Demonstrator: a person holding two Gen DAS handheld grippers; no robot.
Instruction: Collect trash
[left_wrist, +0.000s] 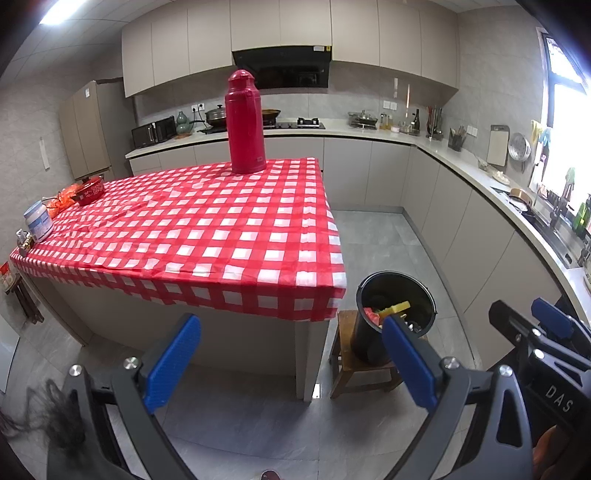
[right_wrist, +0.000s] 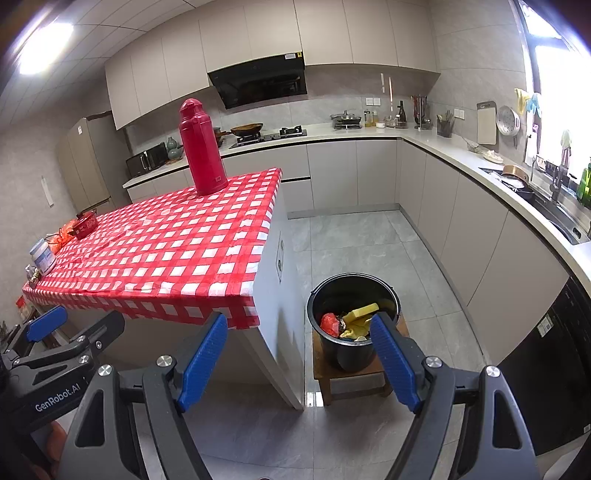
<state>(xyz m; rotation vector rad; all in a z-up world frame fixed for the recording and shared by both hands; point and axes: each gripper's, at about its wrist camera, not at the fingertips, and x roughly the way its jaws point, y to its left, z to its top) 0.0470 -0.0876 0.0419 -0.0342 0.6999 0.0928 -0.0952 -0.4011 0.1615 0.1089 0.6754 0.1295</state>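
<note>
A black trash bin (left_wrist: 424, 295) (right_wrist: 325, 295) stands on a small wooden stool (left_wrist: 343, 354) (right_wrist: 343, 373) beside the table's right end. It holds red and yellow trash (right_wrist: 354, 319), which also shows in the left wrist view (left_wrist: 388, 310). My left gripper (left_wrist: 291, 354) is open and empty, held back from the table's near edge. My right gripper (right_wrist: 299, 354) is open and empty, near the table corner and the bin. Each gripper shows at the edge of the other's view (left_wrist: 524, 325) (right_wrist: 79, 325).
The table has a red-and-white checked cloth (left_wrist: 207, 229) (right_wrist: 166, 251). On it stand a tall red thermos (left_wrist: 245, 123) (right_wrist: 201, 147) at the far edge, a red pot (left_wrist: 88, 190), an orange net bag (left_wrist: 61, 199) and a white jar (left_wrist: 38, 221) at the left. Grey counters (left_wrist: 461, 206) line the back and right.
</note>
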